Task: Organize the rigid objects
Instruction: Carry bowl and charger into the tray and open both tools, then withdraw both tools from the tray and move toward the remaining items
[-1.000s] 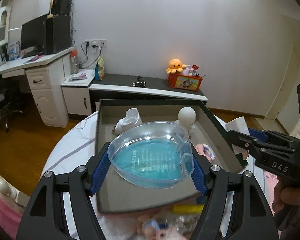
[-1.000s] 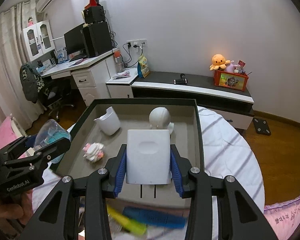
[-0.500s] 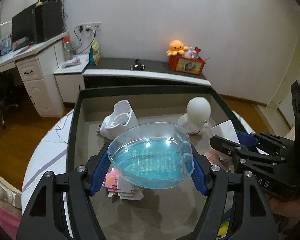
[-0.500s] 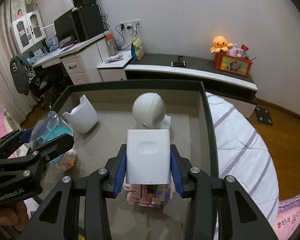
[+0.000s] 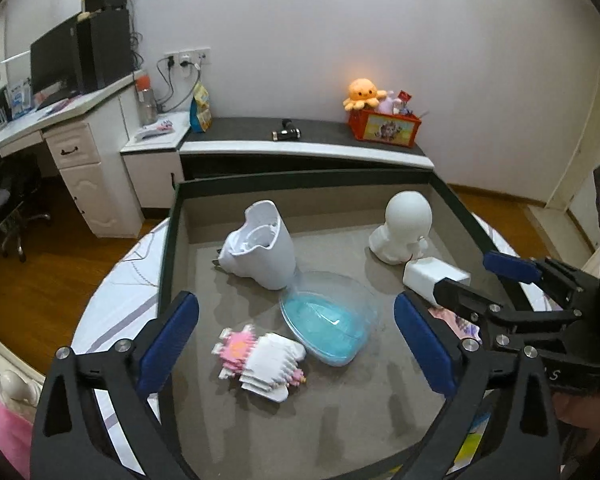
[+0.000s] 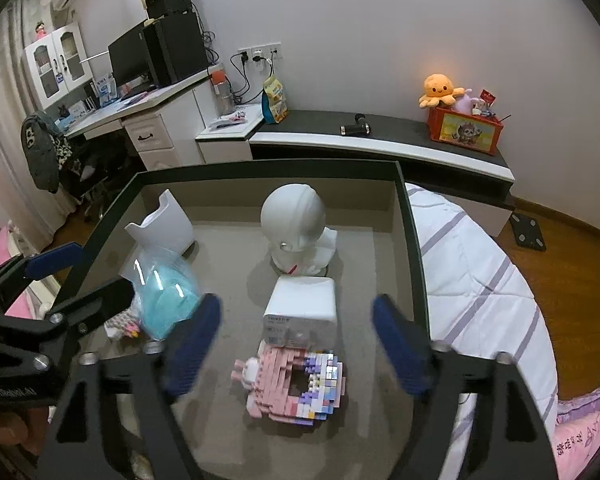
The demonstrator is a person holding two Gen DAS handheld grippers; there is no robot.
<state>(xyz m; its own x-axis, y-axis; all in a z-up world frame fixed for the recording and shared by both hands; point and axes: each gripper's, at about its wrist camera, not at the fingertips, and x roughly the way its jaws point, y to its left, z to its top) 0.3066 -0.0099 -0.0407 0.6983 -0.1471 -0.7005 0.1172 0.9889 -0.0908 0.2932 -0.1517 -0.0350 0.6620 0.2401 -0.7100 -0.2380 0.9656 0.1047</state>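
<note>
**Two items set down in the tray, both grippers opening**

Bedroom furniture, a white wall and a striped bedspread are seen behind a dark-rimmed tray [image 5: 168, 240] with a grey floor, which fills the middle of both views. At the centre of the left wrist view, the clear blue-bottomed dish [image 5: 330, 320] is found resting on the tray floor, tilted against the white cup-shaped container [image 5: 262, 252]. It is no longer gripped: the left gripper [image 5: 296, 344] is opening, its blue pads held well clear on either side.

In the centre of the right wrist view, the white box [image 6: 302, 308] is seen on the tray floor, partly propped on a pink and white brick model [image 6: 292, 388]. The right gripper [image 6: 296, 344] is also opening, with nothing pressed between its pads.

Further out, a white round-headed figure [image 6: 294, 228] stands toward the back, and a second pink brick model [image 5: 260, 356] lies lower left of the dish.

Six items are judged already stowed. At the lower right of the left view, coloured things are glimpsed outside the rim, so more may be left.
</note>
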